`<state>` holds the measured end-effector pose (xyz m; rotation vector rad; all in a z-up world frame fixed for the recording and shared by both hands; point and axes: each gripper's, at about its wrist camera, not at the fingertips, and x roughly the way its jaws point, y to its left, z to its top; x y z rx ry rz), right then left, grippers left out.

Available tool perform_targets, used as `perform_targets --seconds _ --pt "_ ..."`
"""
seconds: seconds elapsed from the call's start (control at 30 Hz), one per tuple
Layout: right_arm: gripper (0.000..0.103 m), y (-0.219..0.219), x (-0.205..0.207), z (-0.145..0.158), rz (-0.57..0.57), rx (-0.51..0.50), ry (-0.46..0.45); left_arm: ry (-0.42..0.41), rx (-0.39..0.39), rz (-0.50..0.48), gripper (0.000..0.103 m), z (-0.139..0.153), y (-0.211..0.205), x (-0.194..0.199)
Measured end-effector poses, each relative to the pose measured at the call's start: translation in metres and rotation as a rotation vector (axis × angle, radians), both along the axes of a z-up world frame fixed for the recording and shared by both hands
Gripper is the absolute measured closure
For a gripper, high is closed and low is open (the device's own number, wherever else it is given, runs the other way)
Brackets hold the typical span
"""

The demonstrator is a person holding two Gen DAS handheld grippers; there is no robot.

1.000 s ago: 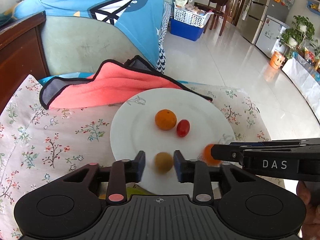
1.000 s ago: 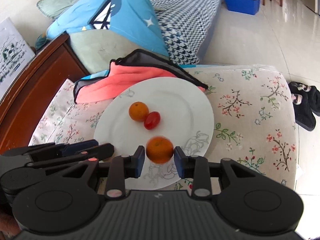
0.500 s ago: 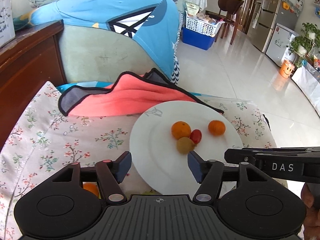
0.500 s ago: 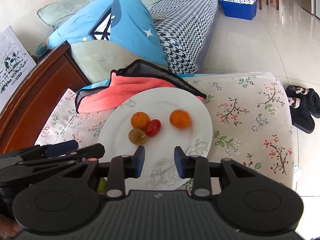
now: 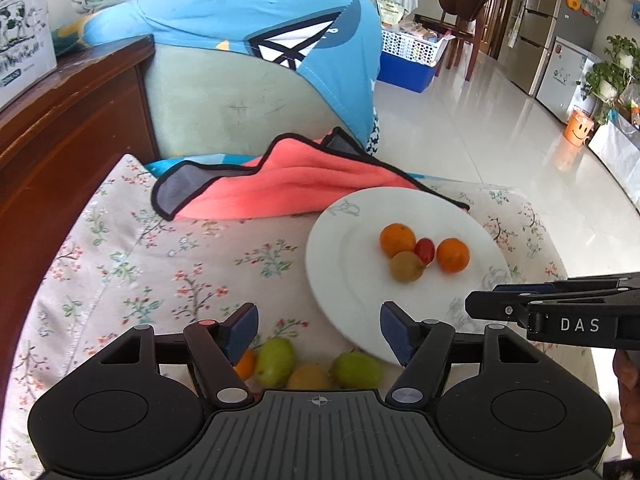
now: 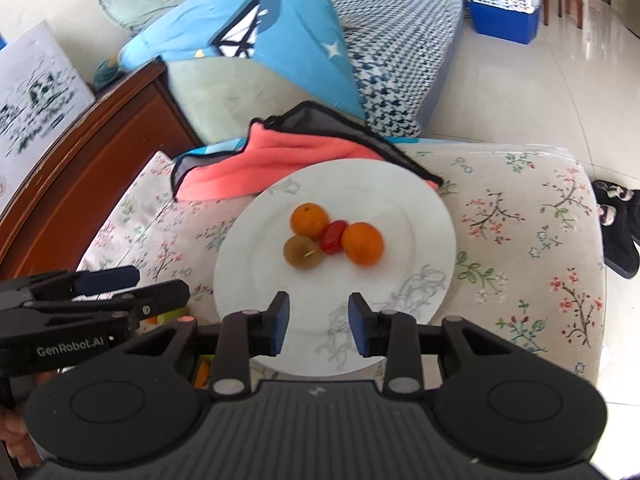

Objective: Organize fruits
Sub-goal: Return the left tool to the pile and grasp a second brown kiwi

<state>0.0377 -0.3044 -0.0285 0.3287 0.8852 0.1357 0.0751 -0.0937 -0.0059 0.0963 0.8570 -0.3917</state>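
A white plate (image 5: 352,280) (image 6: 420,216) lies on the floral cloth. It holds two oranges (image 5: 397,239) (image 5: 452,255), a red cherry tomato (image 5: 425,249) and a brown-green fruit (image 5: 406,267); all show in the right wrist view, with the near orange (image 6: 362,243) and the brown-green fruit (image 6: 301,251). My left gripper (image 5: 319,330) is open and empty, above loose fruits off the plate: green ones (image 5: 275,361) (image 5: 357,369), a yellow one (image 5: 308,377), an orange one (image 5: 245,364). My right gripper (image 6: 319,322) is open and empty over the plate's near rim.
A pink towel with a black edge (image 5: 280,188) lies behind the plate. A wooden bed frame (image 5: 60,128) stands at the left, with a green cushion and blue cloth (image 5: 280,40) behind. Black slippers (image 6: 618,224) lie on the floor at the right.
Both grippers let go of their fruits, the brown-green fruit and an orange, onto the plate, and drew back. The left gripper opened wider and shifted left over the loose fruits.
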Motion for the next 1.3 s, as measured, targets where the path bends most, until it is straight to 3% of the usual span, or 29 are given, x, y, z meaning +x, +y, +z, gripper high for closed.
perform_targets --seconds 0.6,1.0,1.3 --pt "0.069 0.047 -0.007 -0.003 0.172 -0.015 0.004 0.004 0.013 -0.001 0.036 0.002 0.056 -0.033" --pt "0.069 0.075 -0.013 -0.012 0.288 -0.024 0.024 0.067 0.042 -0.054 0.036 -0.022 0.065 -0.07" --pt "0.069 0.094 -0.013 -0.021 0.345 -0.049 0.047 0.083 0.035 -0.08 0.036 -0.033 0.063 -0.073"
